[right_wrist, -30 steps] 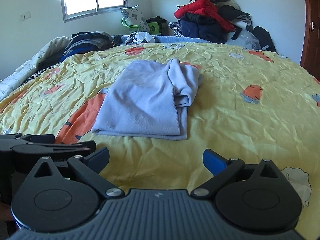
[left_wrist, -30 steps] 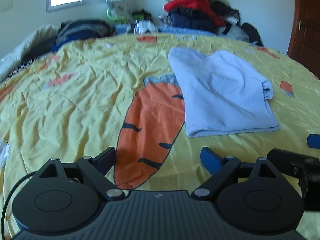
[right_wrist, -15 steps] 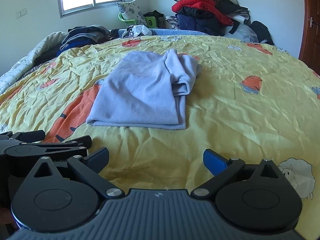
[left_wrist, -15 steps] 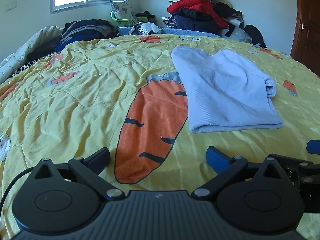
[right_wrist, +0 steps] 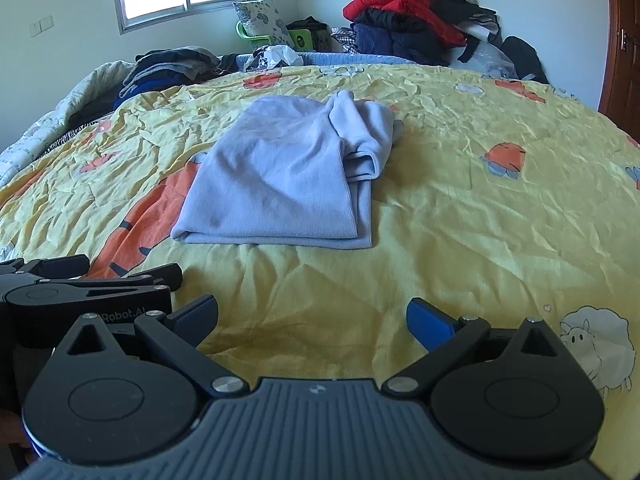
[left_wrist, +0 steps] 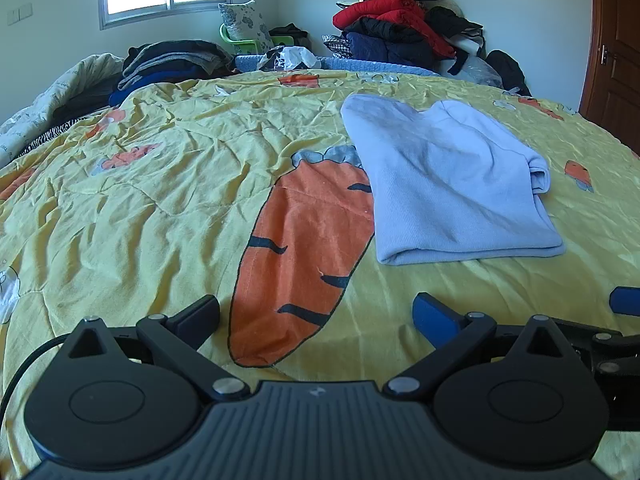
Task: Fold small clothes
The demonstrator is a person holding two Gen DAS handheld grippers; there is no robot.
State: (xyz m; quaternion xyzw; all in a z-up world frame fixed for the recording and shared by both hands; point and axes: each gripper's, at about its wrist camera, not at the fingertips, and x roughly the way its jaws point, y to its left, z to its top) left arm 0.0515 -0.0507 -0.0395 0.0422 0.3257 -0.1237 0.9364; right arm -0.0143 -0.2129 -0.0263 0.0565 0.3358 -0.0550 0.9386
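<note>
**Lilac garment ahead, both tools empty**

Lilac folded garment [left_wrist: 448,184] lies on the yellow bed [left_wrist: 140,208], upper right of the left view. Its long axis runs away from the cameras. Left tool [left_wrist: 316,312] and right tool [right_wrist: 312,312] are released, empty, both well apart from it; the right tool [left_wrist: 624,300] faces it more directly.

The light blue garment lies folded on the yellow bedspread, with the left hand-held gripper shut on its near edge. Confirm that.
Not quite. The garment does lie folded on the bedspread, but the left hand-held gripper is open and short of its edge, as the left wrist view shows.
</note>
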